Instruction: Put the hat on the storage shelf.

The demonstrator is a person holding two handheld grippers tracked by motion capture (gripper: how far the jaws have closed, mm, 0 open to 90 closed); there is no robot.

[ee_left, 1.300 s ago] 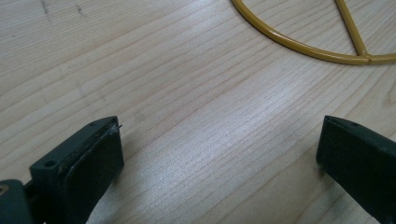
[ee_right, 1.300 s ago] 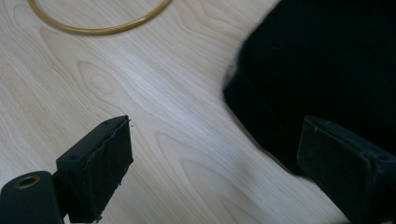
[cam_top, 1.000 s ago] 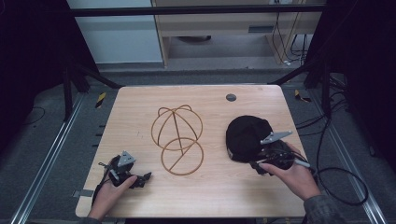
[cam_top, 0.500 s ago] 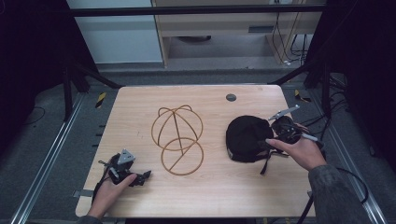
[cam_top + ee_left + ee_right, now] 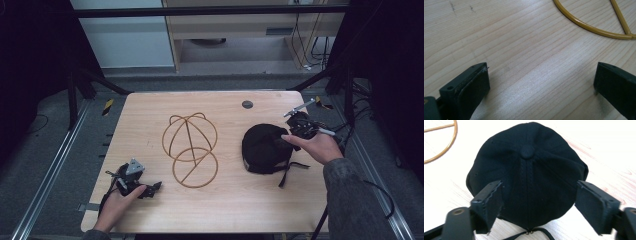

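A black cap (image 5: 262, 145) lies crown up on the right half of the wooden table (image 5: 150, 115), its strap (image 5: 291, 169) trailing toward the front. A gold wire hat frame (image 5: 190, 150) stands at the centre. My right gripper (image 5: 288, 132) hovers at the cap's far right side. In the right gripper view its jaws (image 5: 539, 187) stand apart above the cap's crown (image 5: 527, 170); they have just been closing, and the pads touch nothing. My left gripper (image 5: 154, 186) rests open near the front left edge, with bare wood between its jaws (image 5: 541, 72) and the frame's ring (image 5: 586, 25) beyond.
A dark round grommet (image 5: 247, 104) sits in the table near the far edge. Black frame posts and cables (image 5: 345, 125) flank the table's right side. Grey floor surrounds the table.
My right gripper has moved from the cap's front right round to its far right side and risen a little. The left gripper has stayed put.
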